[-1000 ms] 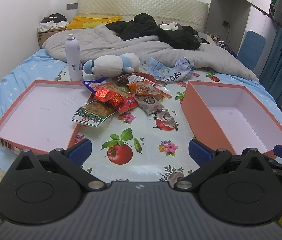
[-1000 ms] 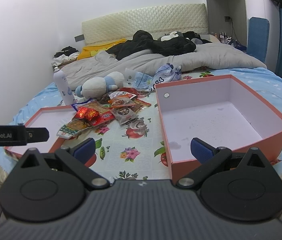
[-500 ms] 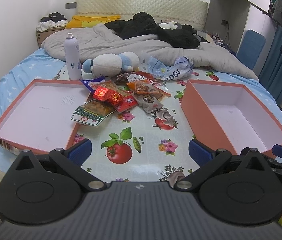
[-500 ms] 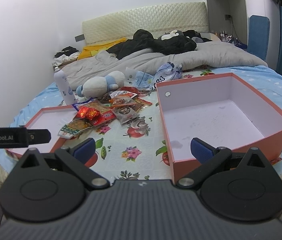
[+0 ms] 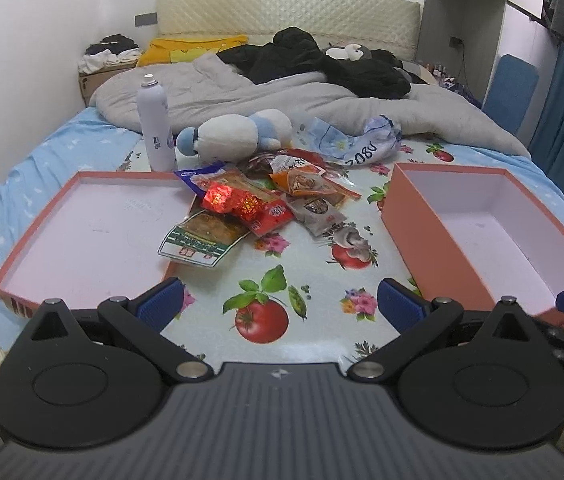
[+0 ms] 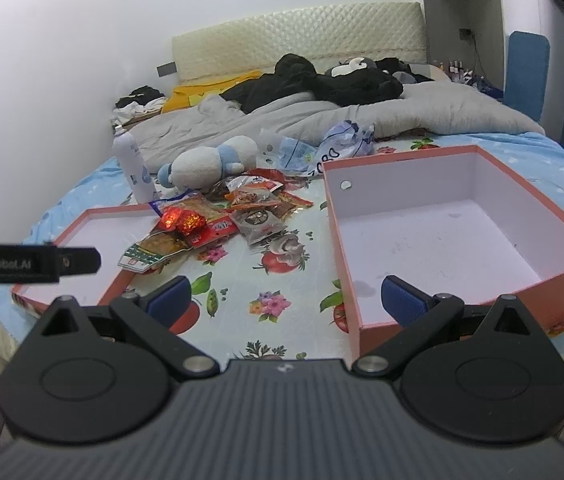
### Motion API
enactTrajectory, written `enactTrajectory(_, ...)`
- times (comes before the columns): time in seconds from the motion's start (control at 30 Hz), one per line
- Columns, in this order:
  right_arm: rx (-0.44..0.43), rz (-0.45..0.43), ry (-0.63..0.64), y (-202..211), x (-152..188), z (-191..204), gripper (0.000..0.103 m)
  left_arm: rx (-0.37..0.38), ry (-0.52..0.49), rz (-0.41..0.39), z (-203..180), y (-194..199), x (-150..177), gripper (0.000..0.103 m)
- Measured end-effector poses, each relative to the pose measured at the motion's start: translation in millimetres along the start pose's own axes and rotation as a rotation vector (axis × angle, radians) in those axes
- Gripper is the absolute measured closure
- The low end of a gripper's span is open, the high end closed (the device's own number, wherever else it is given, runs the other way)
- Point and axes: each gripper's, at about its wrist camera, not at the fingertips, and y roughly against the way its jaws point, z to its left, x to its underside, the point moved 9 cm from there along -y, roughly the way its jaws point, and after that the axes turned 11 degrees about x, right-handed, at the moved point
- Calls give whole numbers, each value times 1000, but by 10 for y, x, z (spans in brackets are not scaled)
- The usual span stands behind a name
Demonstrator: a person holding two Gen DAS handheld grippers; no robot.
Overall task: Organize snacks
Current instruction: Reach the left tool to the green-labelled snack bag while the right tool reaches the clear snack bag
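Note:
A pile of snack packets [image 5: 266, 200] lies on the flowered cloth between two orange boxes; it also shows in the right wrist view [image 6: 222, 216]. A shiny red packet [image 5: 226, 200] sits on top, and a green-edged packet [image 5: 202, 236] lies at the front. The shallow box lid [image 5: 34, 240] is on the left, the deeper box [image 5: 417, 224] on the right. My left gripper [image 5: 280, 306] is open and empty, held back over the cloth's near edge. My right gripper [image 6: 285, 294] is open and empty, near the deep box's [image 6: 345, 264] front corner.
A white spray bottle [image 5: 154, 124], a plush toy [image 5: 238, 134] and a crumpled plastic bag [image 5: 357, 144] lie behind the pile. A grey duvet [image 5: 282, 96] and black clothes [image 5: 321, 60] cover the far bed. The left gripper's body [image 6: 30, 264] shows at the right wrist view's left edge.
Both grippers have eased slightly forward toward the bed; the view has shifted a little. Nothing on the cloth has moved and both grippers stay open.

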Motion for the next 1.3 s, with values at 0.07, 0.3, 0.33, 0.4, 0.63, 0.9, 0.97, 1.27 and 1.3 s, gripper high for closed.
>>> enactTrajectory(0.07,-2,4,5,-50,-14,8,0,11,6,5,5,-41,-15,0)
enactTrajectory(0.3,-12,8,21,-224,-33,148,0,46,44,32,11,-231,17,0)
enactTrajectory(0.33,-14,10,24,-256,-34,173,0,44,46,33,43,-259,19,0)
enactTrajectory(0.4,-21,17,33,-313,-24,214,0,34,45,38,117,-318,19,0)
enactTrajectory(0.63,-30,17,62,-564,-95,367,0,13,43,51,498,-578,-72,0)
enactTrajectory(0.9,-79,-28,103,-890,-368,670,0,1,63,62,933,-985,-272,0)
enactTrajectory(0.97,-97,-34,106,-996,-421,748,0,3,49,60,984,-1081,-327,0)
enactTrajectory(1.27,-147,1,122,-1537,-474,952,15,-6,28,73,1250,-1508,-345,0)
enactTrajectory(1.3,-145,5,140,-1599,-468,984,18,-8,25,75,1274,-1542,-334,0)
